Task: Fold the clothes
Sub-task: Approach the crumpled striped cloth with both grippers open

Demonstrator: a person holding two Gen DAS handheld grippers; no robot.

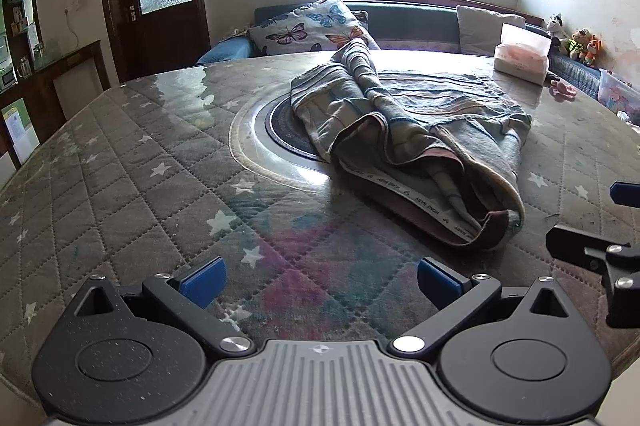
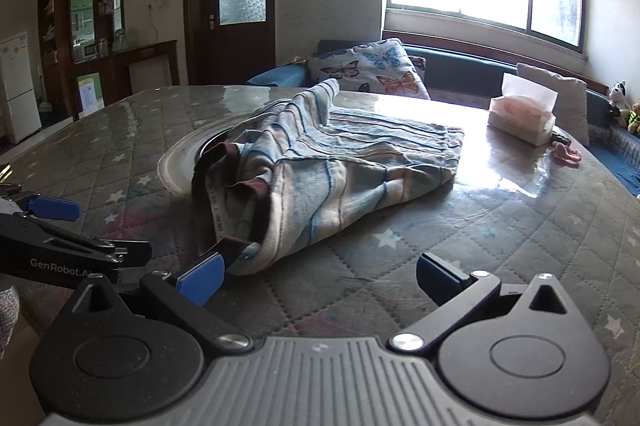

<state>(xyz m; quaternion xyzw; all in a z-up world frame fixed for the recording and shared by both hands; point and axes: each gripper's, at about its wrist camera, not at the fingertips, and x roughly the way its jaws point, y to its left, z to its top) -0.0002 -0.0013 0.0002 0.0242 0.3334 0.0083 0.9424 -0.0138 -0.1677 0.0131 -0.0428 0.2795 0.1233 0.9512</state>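
A striped garment (image 1: pixel 408 130), pale blue-grey with a dark brown waistband, lies loosely bunched on a table (image 1: pixel 132 162) covered by a quilted, star-printed cloth under a glossy clear sheet. In the left wrist view it fills the centre and right of the frame, partly draped over a round inset plate (image 1: pixel 276 134) in the tabletop, with its open waistband end facing the camera.

The left gripper (image 1: pixel 322 282) sits at the bottom centre of that view, its blue-padded fingers (image 1: pixel 204 284) spread wide with nothing between them. The garment lies above and to the right of it, apart from both fingers; bare cloth-covered table shows in the gap.

In the right wrist view the right gripper (image 2: pixel 320 278) is likewise at the bottom centre, spread wide and holding nothing. Its left finger (image 2: pixel 202 280) lies right at the garment's brown waistband corner; whether it touches cannot be told. The other finger (image 2: pixel 438 280) is over bare table, apart from the fabric.

Each gripper shows at the edge of the other's view. A tissue box (image 2: pixel 522 118) stands on the table at the upper right, and a butterfly-print pillow (image 2: pixel 372 70) rests on the bench behind.
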